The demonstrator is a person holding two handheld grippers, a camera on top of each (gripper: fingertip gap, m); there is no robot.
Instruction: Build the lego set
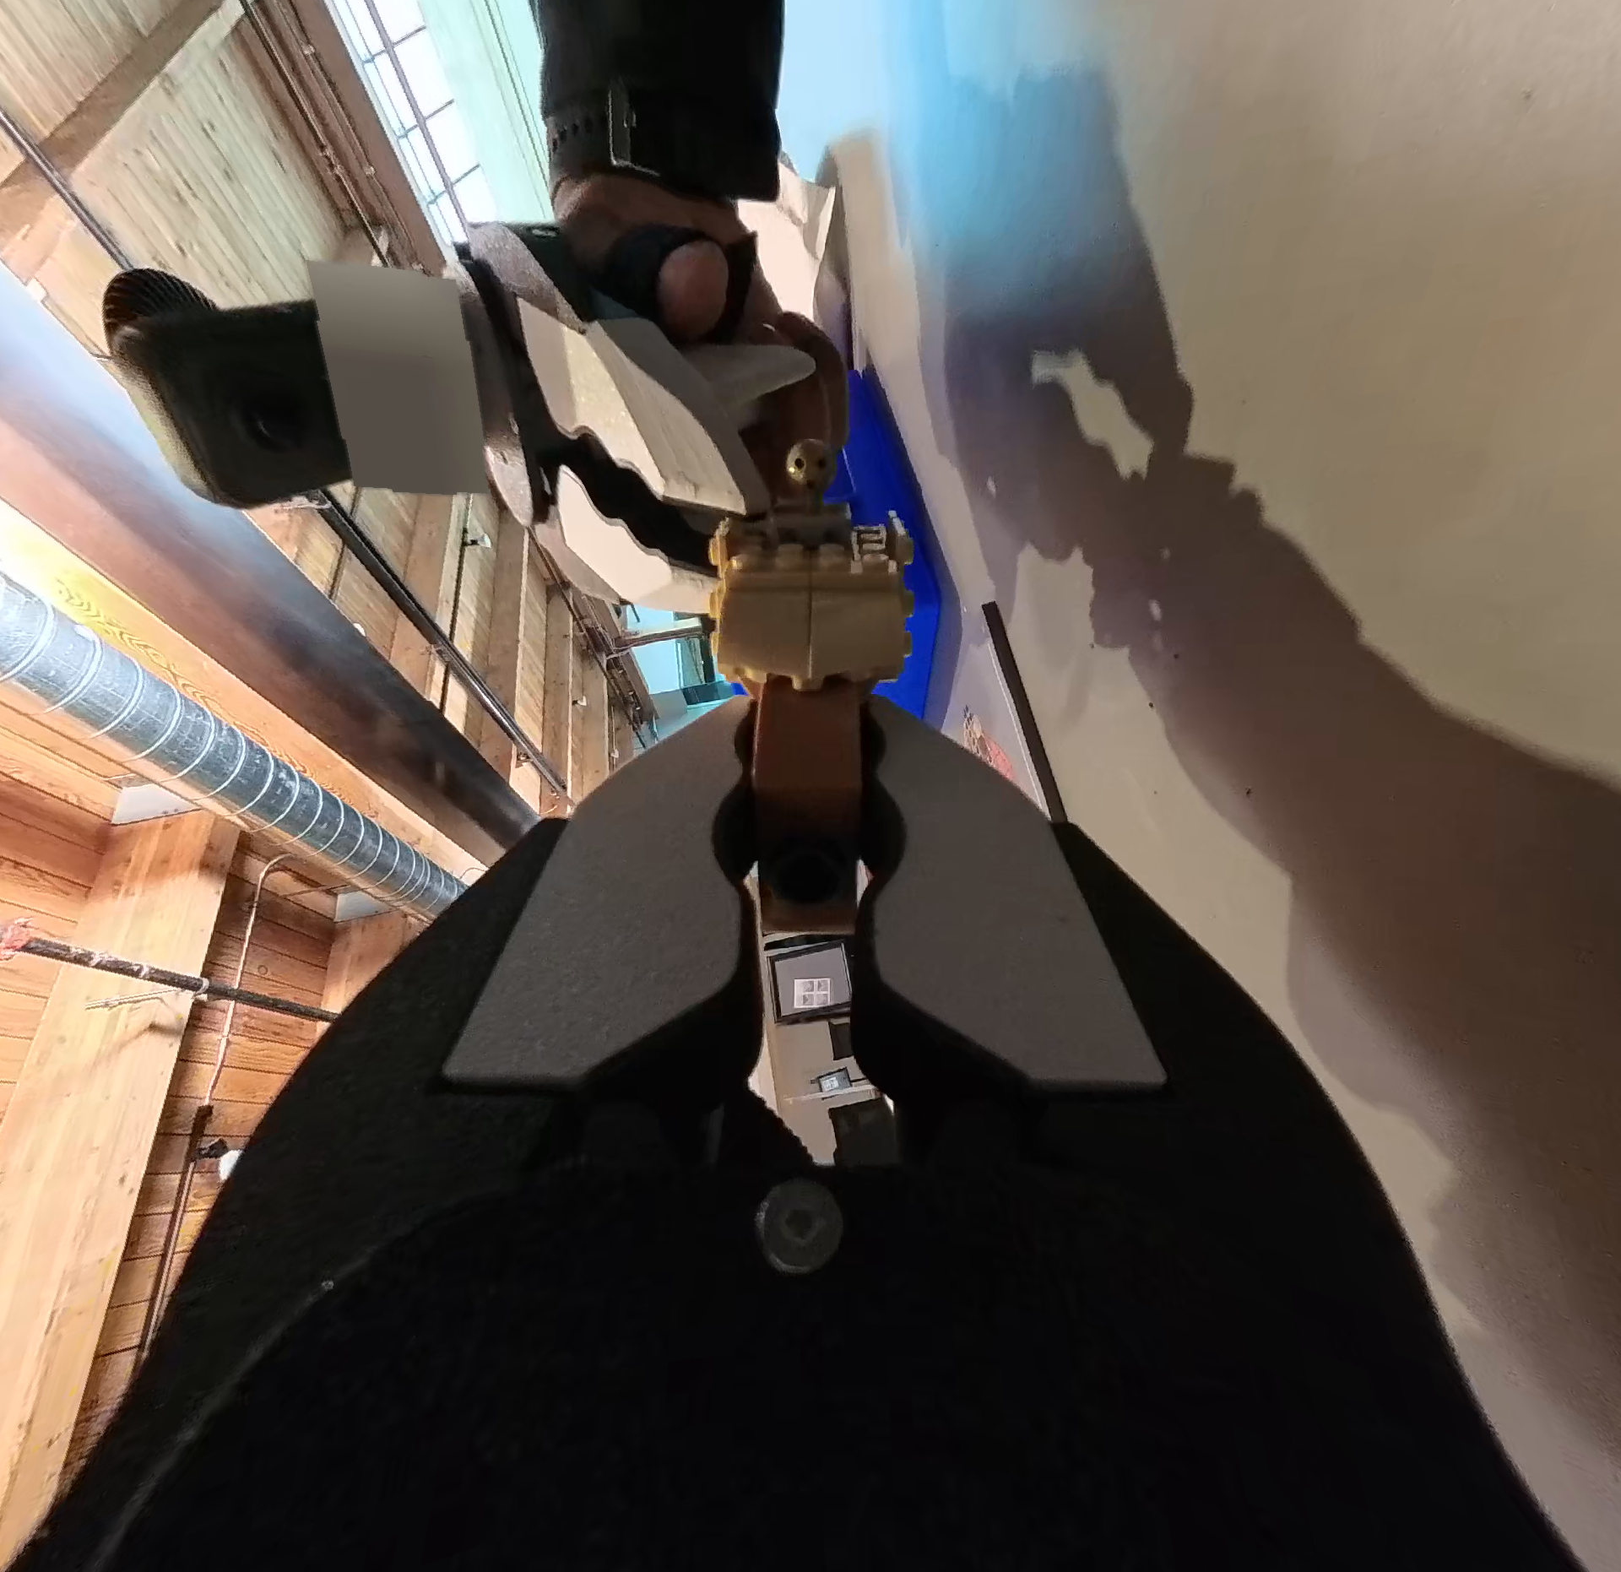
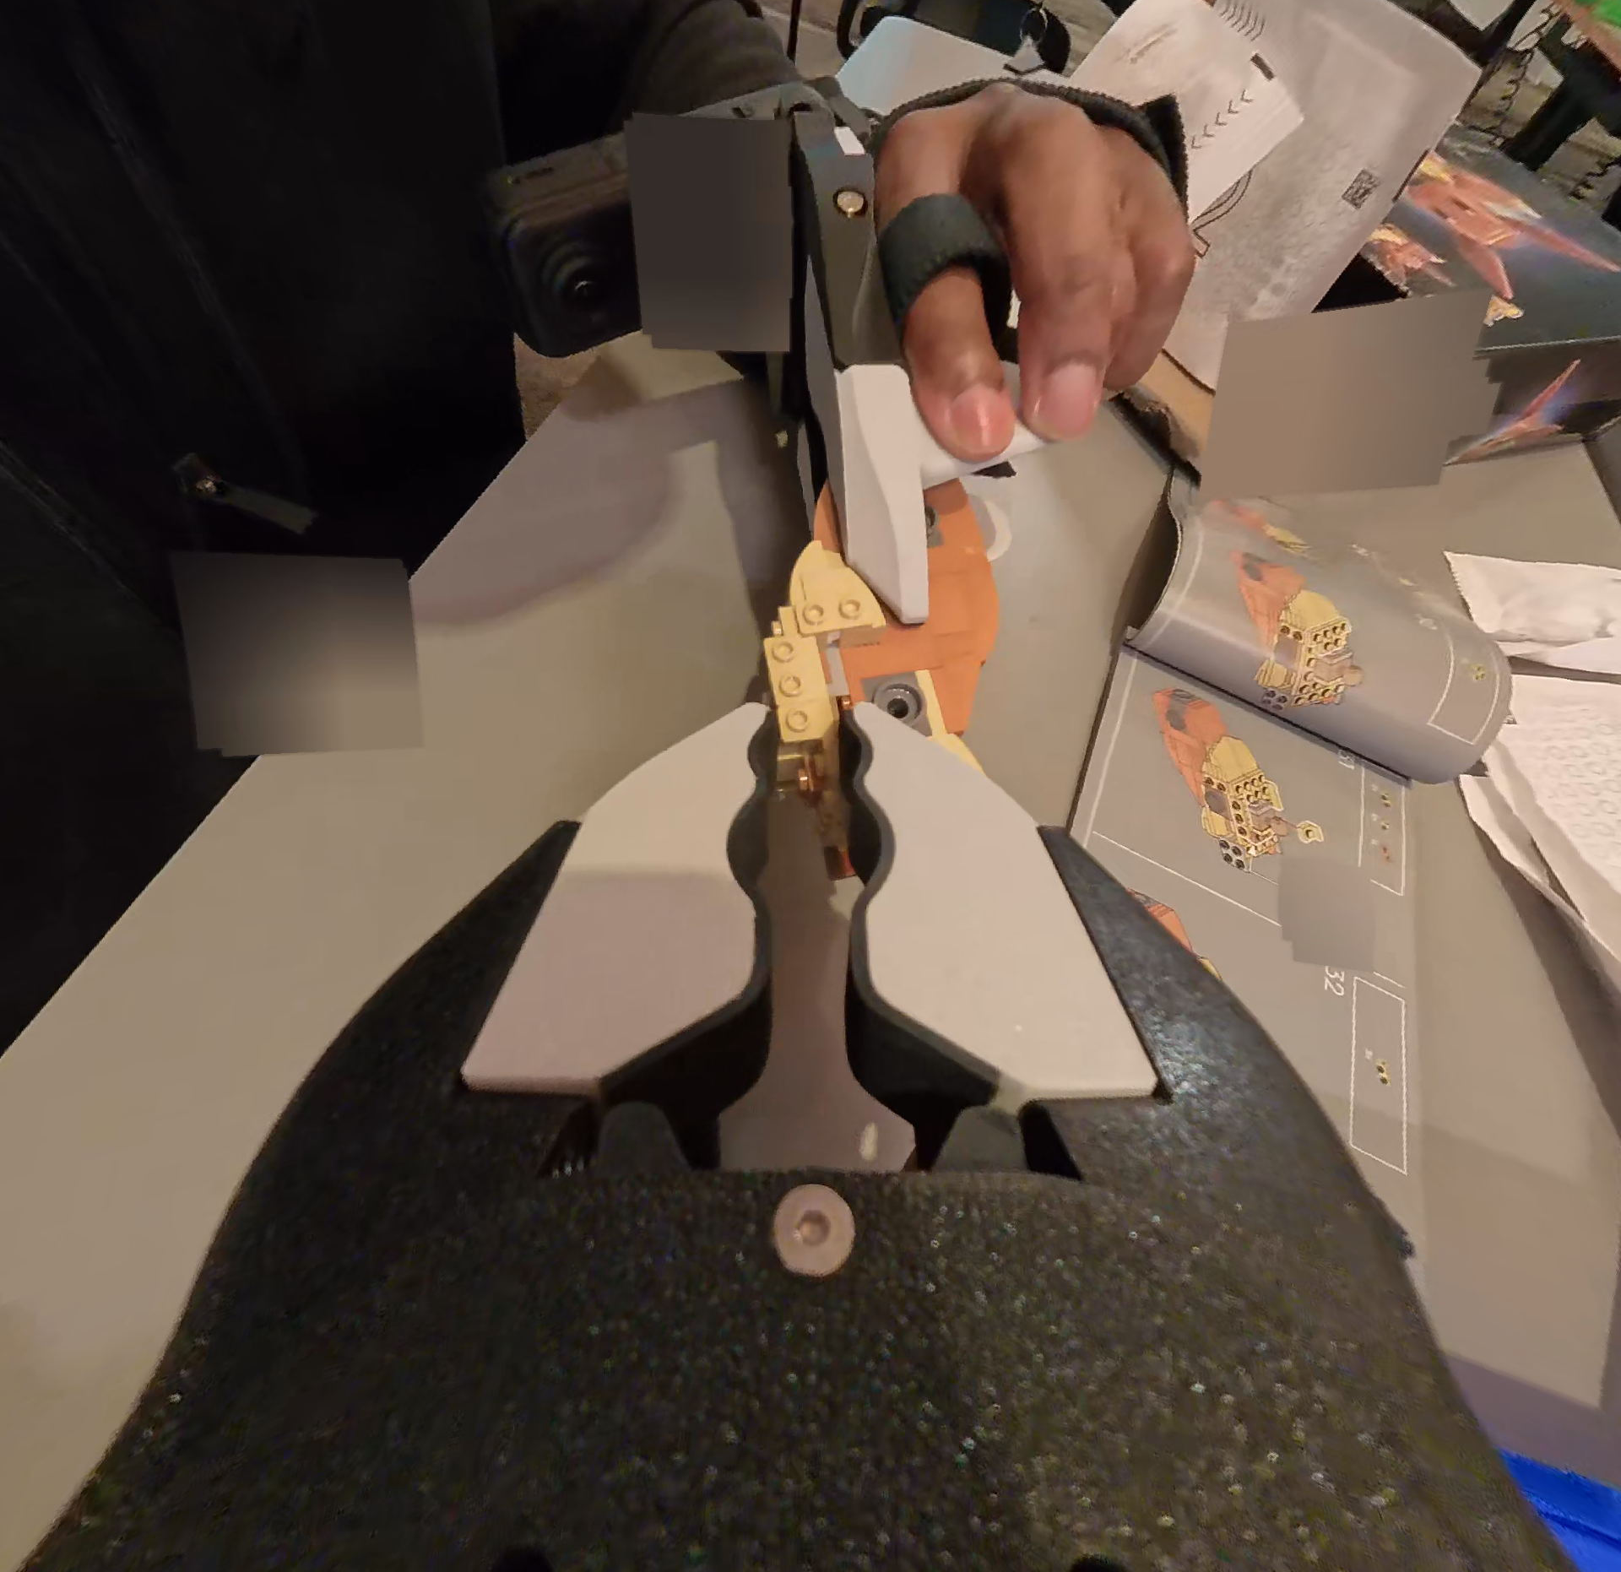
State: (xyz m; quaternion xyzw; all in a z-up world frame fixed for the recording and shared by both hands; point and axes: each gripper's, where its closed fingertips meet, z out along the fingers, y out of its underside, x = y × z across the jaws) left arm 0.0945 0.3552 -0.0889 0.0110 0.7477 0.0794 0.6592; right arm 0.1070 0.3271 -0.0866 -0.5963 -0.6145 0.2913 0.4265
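The lego model has an orange-brown body [image 2: 943, 653] and a tan studded front block [image 2: 798, 666]. It is held in the air above the grey table [image 2: 263, 916]. My left gripper [image 1: 811, 723] is shut on the brown body [image 1: 803, 784], with the tan block [image 1: 811, 618] just past its fingertips. My right gripper [image 2: 811, 714] comes from the opposite side. It is shut on a small gold piece [image 2: 811, 780] right at the tan block. In the left wrist view the right gripper [image 1: 746, 521] touches the top of the block, beside a gold round piece [image 1: 807, 460].
An open instruction booklet [image 2: 1272, 784] lies on the table to the right, with white paper sheets [image 2: 1561, 740] and the set's box [image 2: 1491, 240] behind it. A blue tray [image 1: 886, 512] sits beyond the model. A person in dark clothing is at the table's left edge. Only a small space, under 4 cm, lies between the two pairs of fingers.
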